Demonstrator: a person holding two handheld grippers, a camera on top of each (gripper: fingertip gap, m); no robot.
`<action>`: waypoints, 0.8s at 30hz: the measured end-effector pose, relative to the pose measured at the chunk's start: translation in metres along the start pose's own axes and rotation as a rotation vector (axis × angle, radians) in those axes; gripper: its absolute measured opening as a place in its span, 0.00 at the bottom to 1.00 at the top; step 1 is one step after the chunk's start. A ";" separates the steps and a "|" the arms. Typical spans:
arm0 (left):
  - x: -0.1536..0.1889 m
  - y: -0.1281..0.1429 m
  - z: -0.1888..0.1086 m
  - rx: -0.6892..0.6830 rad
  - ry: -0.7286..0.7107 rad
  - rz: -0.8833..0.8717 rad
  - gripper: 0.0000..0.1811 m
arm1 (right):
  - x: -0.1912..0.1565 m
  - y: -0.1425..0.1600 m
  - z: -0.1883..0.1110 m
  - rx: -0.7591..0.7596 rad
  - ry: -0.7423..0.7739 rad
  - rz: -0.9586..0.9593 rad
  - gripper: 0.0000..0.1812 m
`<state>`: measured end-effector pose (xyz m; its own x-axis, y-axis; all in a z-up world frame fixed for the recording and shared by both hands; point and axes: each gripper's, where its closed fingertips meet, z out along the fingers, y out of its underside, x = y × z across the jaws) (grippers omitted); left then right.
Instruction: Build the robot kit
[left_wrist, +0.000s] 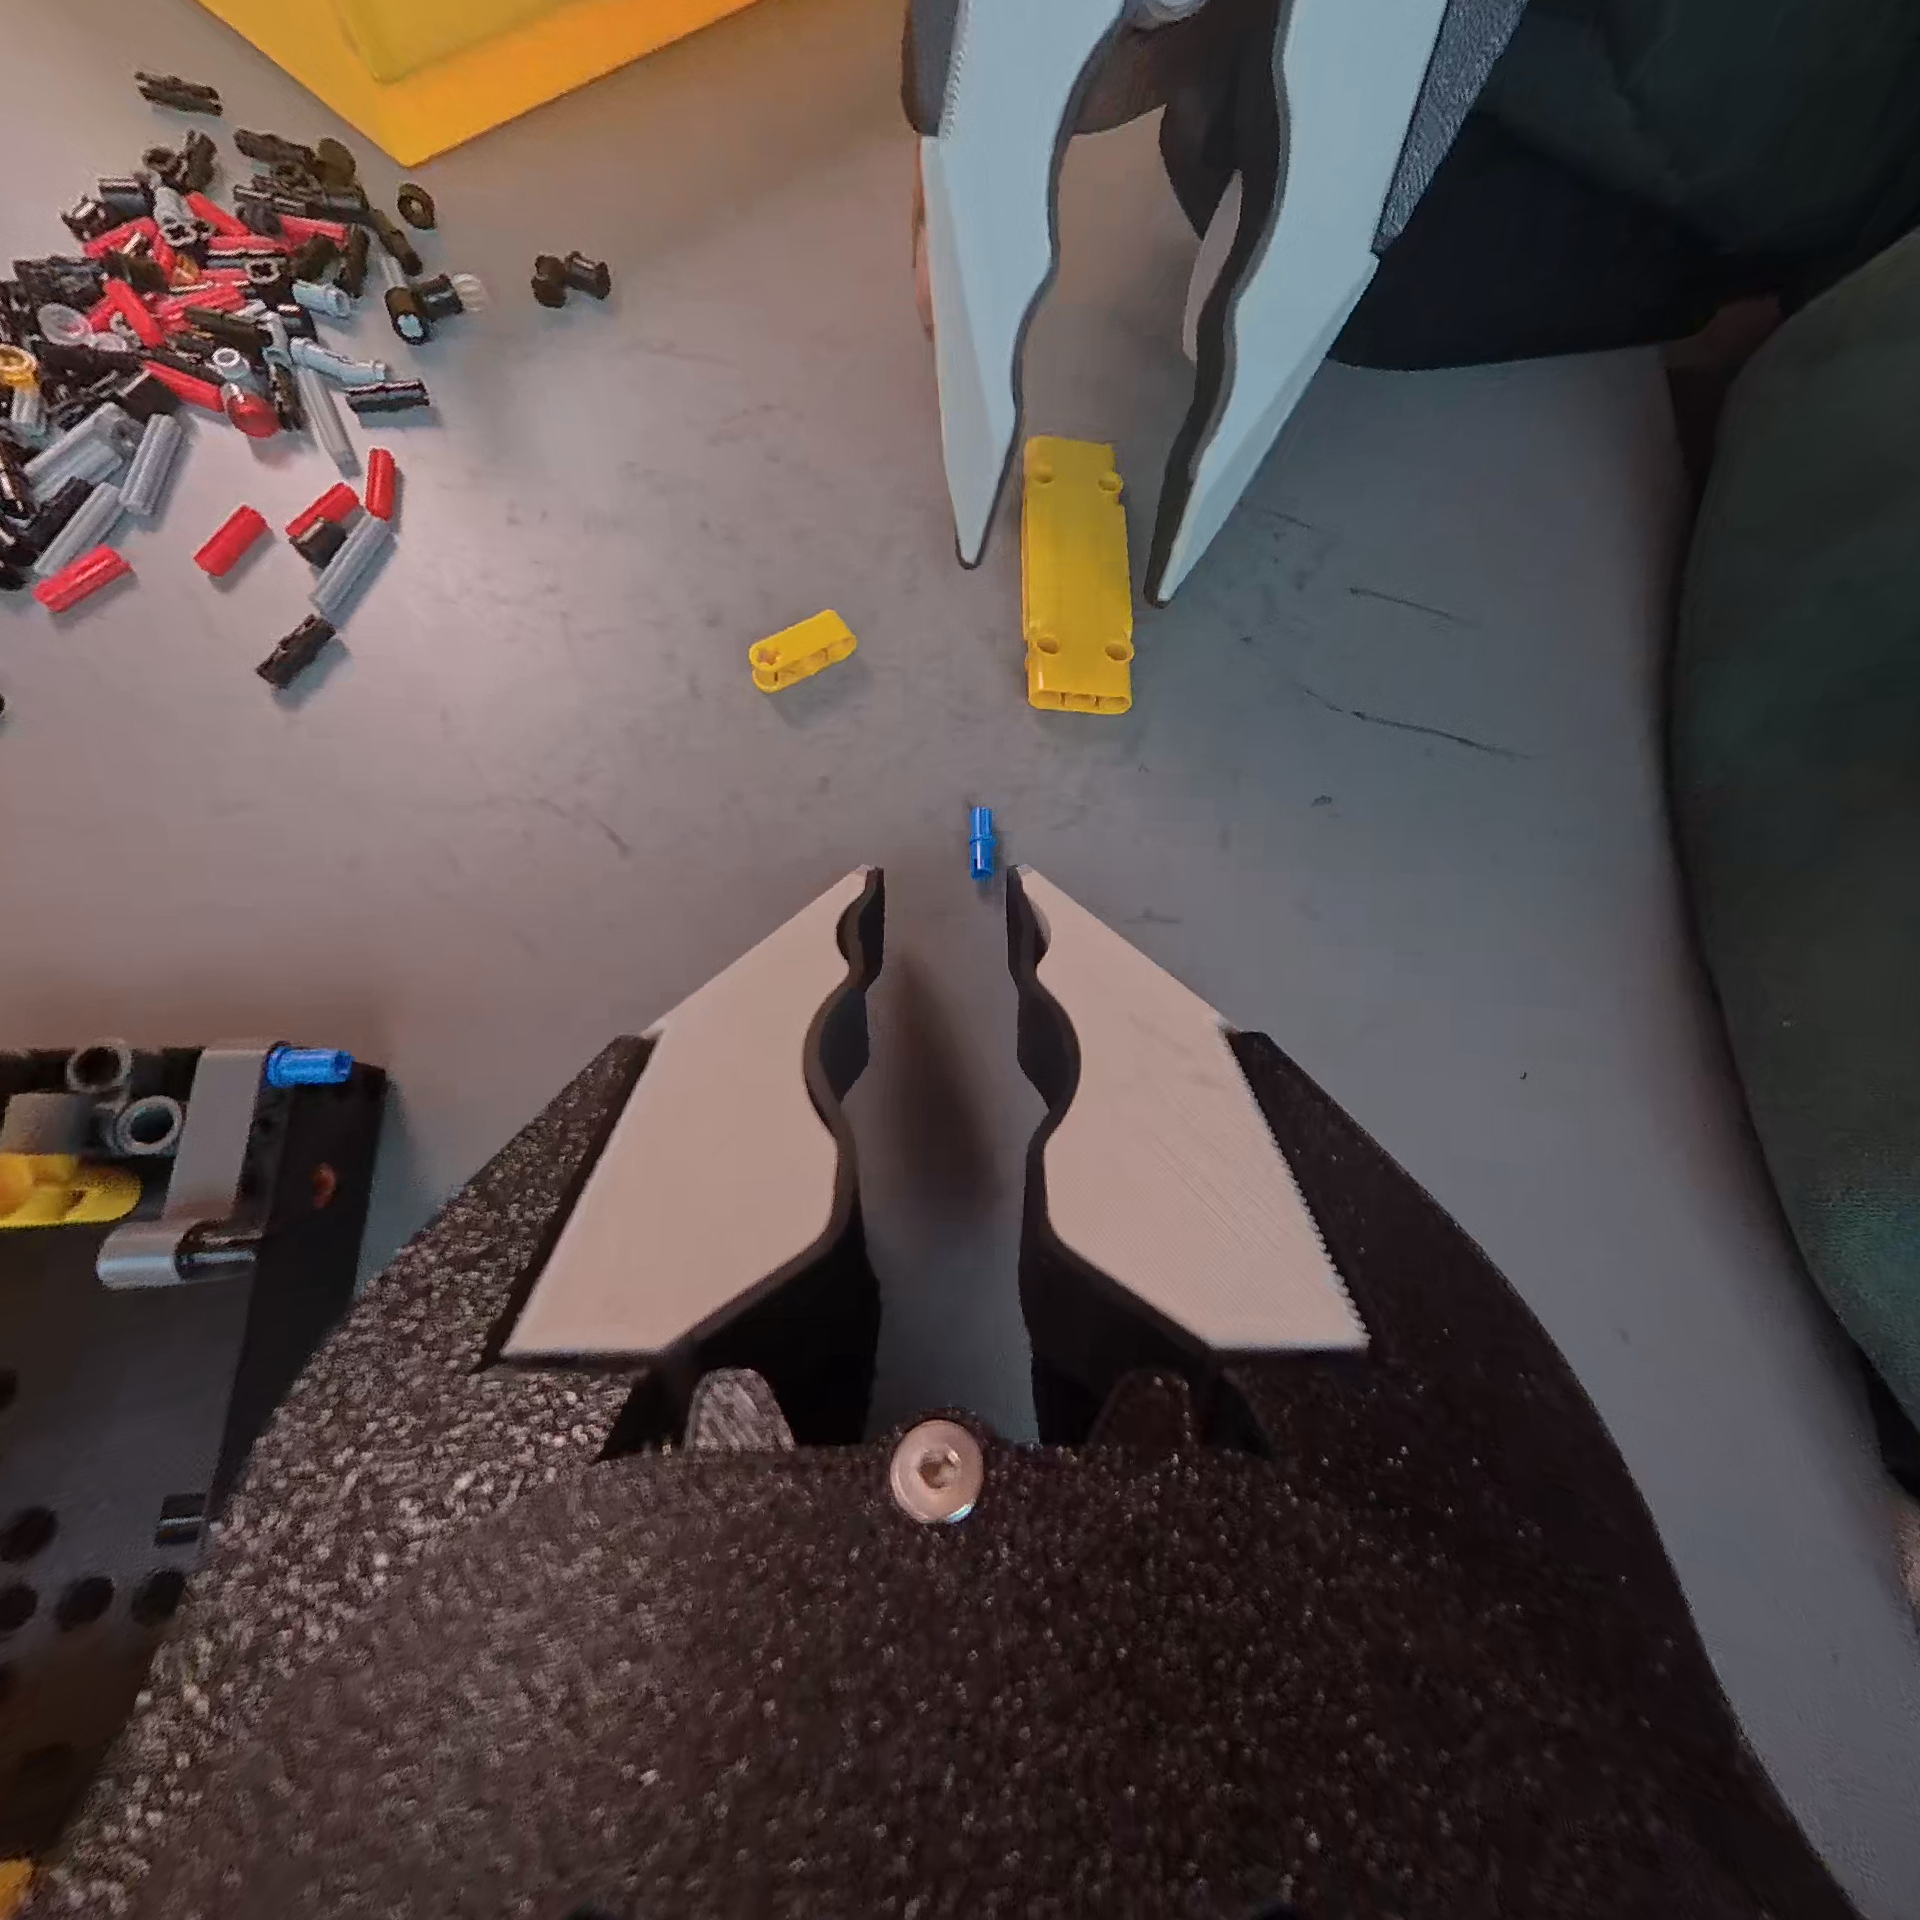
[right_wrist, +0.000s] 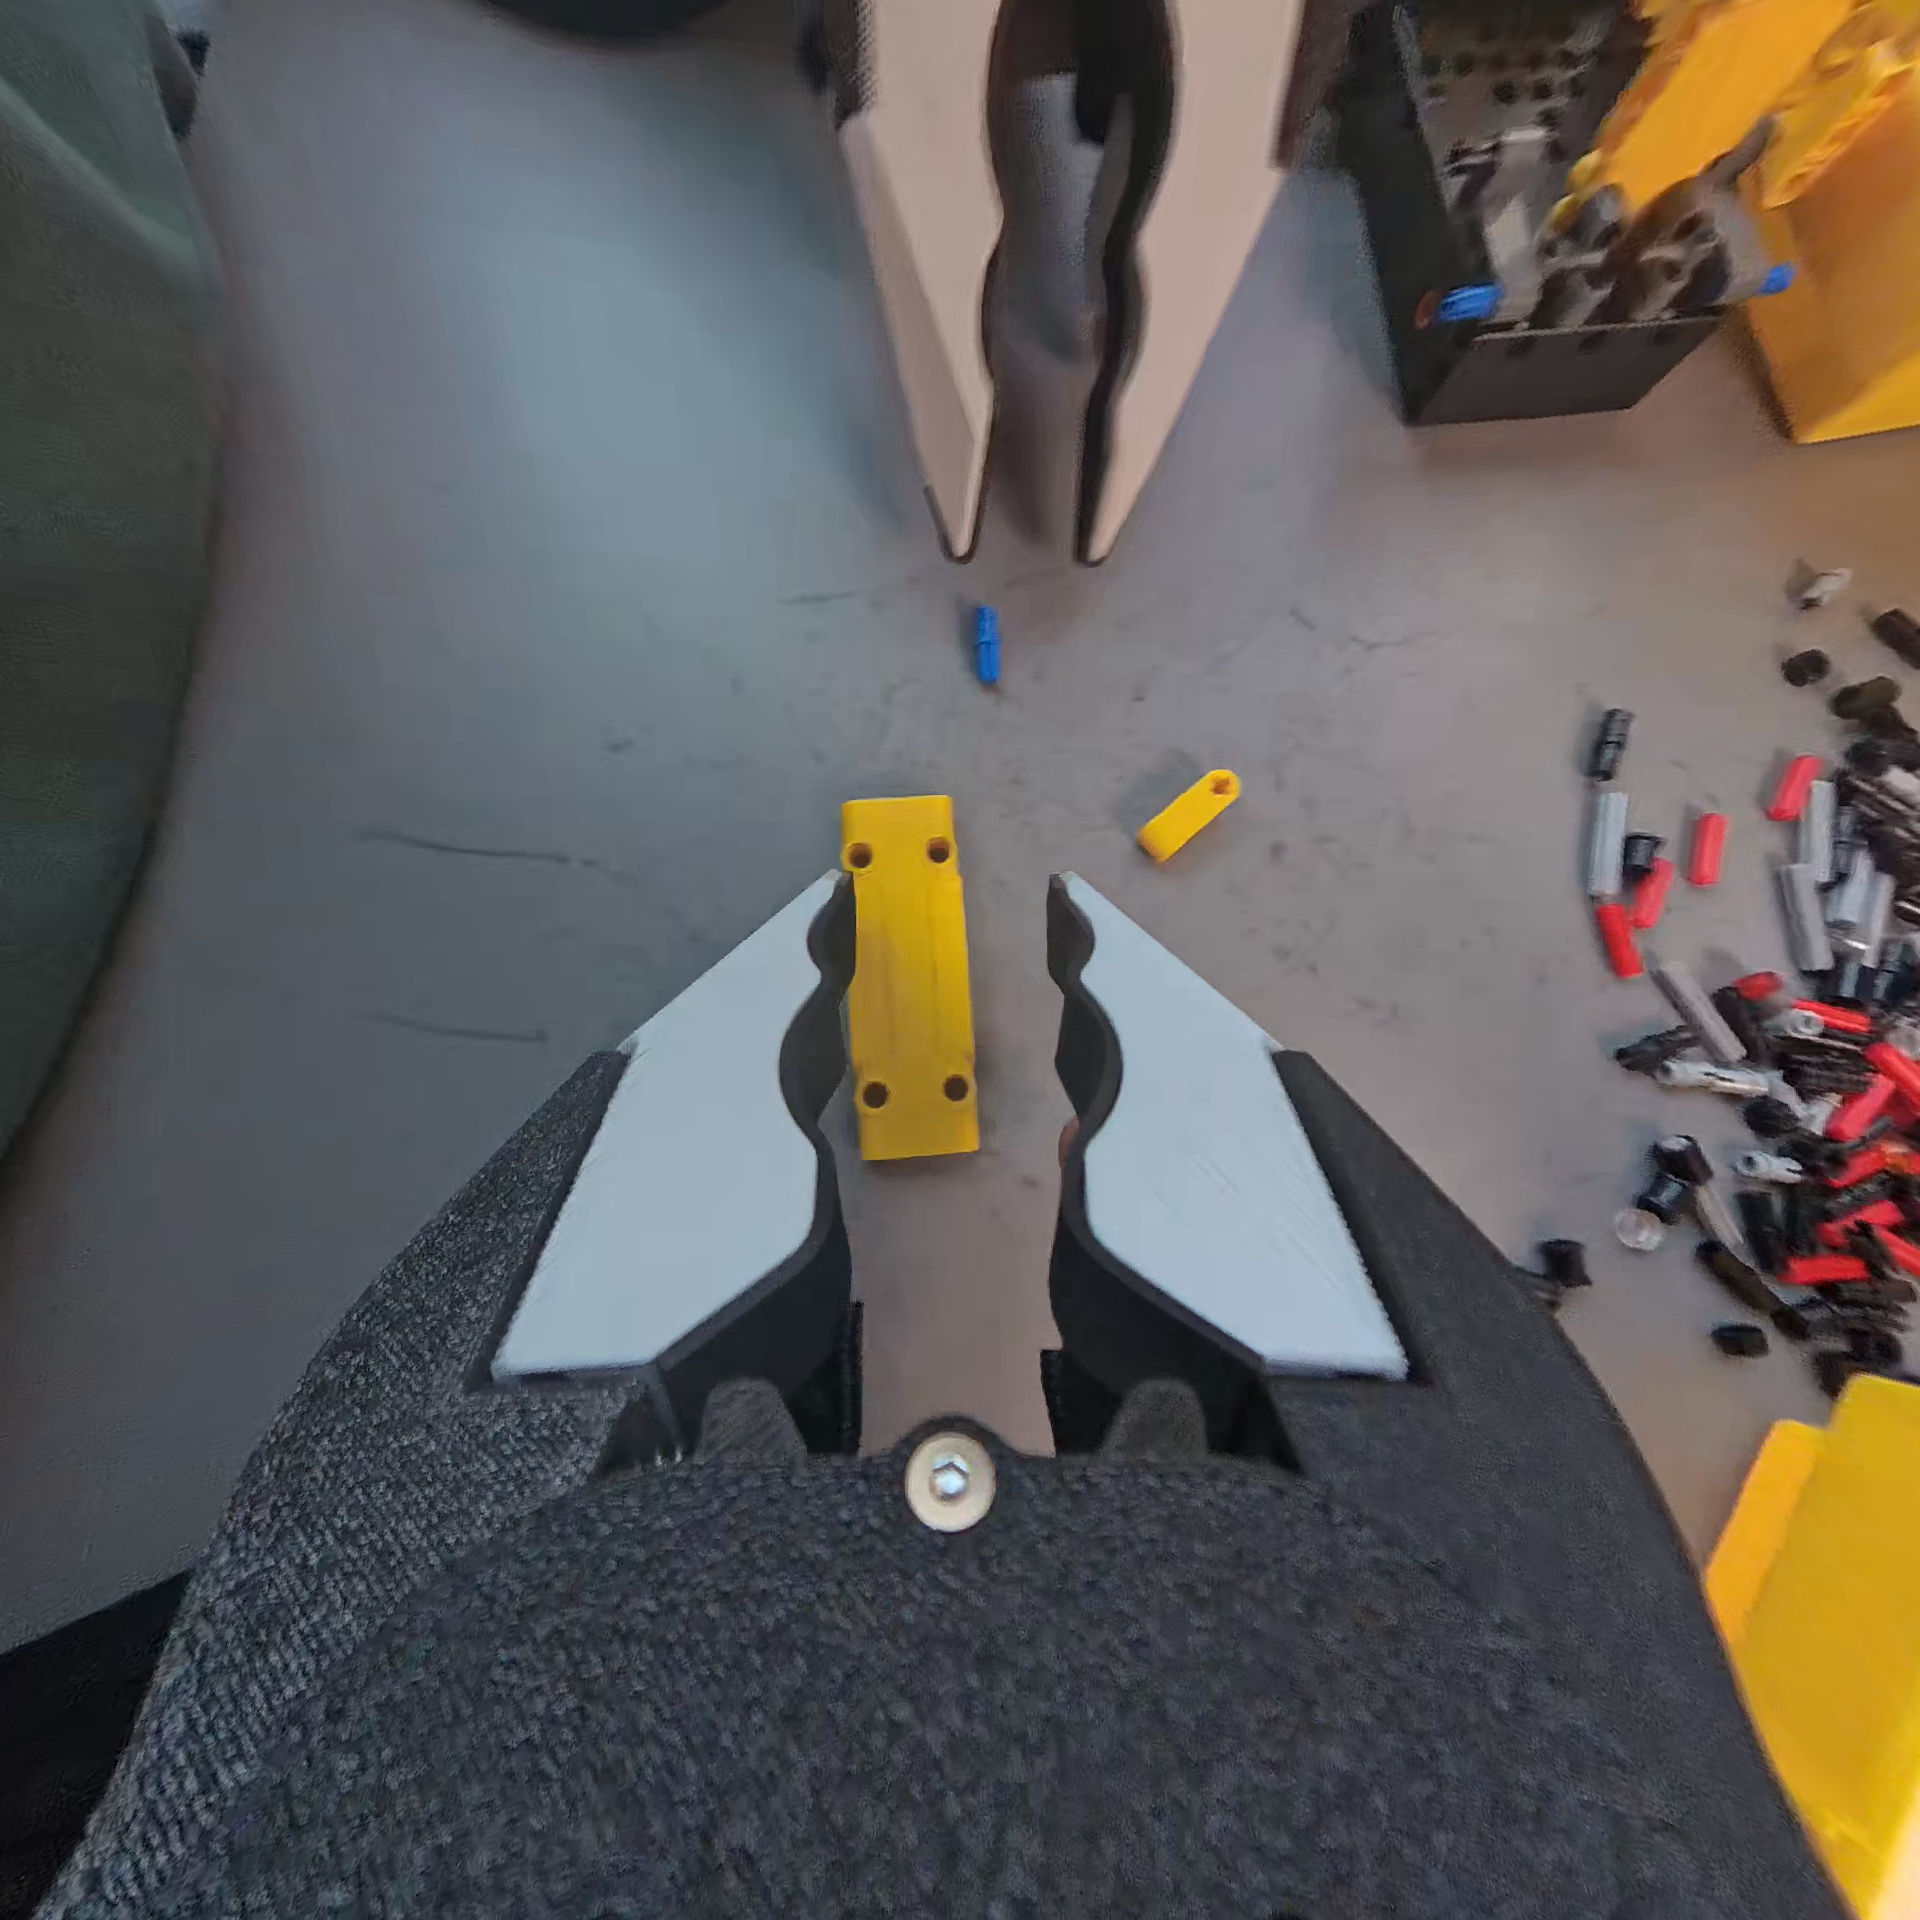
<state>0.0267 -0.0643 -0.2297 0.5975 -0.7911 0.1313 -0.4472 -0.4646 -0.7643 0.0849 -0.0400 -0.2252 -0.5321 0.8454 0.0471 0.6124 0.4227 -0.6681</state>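
My left gripper (left_wrist: 943, 881) is open and empty above the grey table. A small blue pin (left_wrist: 982, 843) lies just ahead of its right fingertip; it also shows in the right wrist view (right_wrist: 986, 644). My right gripper (right_wrist: 948, 883) is open and straddles a long yellow panel piece (right_wrist: 910, 977). The panel lies flat and close against the left finger, with a gap to the right finger. In the left wrist view the right gripper (left_wrist: 1060, 582) stands over the same panel (left_wrist: 1075, 582). A short yellow beam (left_wrist: 802, 649) lies apart to one side, also in the right wrist view (right_wrist: 1188, 815).
A heap of small red, black and grey parts (left_wrist: 177, 343) (right_wrist: 1787, 1039) lies on the table. A black and yellow built model (left_wrist: 156, 1195) (right_wrist: 1558, 239) stands near my left gripper. Yellow boxes (left_wrist: 468, 62) (right_wrist: 1829, 1621) sit at the edges. A green cushion (left_wrist: 1808, 831) borders the table.
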 end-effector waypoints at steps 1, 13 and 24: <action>0.002 0.000 0.002 -0.008 -0.001 0.013 0.12 | 0.010 -0.003 -0.003 0.021 0.046 0.026 0.19; -0.010 -0.006 -0.002 0.023 -0.071 -0.013 0.11 | 0.052 -0.003 0.026 -0.023 0.233 0.190 0.04; 0.001 -0.070 -0.048 0.484 0.162 -0.211 0.16 | 0.039 -0.091 -0.019 0.498 0.286 0.004 0.04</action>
<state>0.0271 -0.0517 -0.1460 0.5137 -0.7697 0.3790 0.0510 -0.4135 -0.9091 0.0201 -0.0393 -0.1487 -0.3089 0.9306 0.1964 0.2281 0.2729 -0.9346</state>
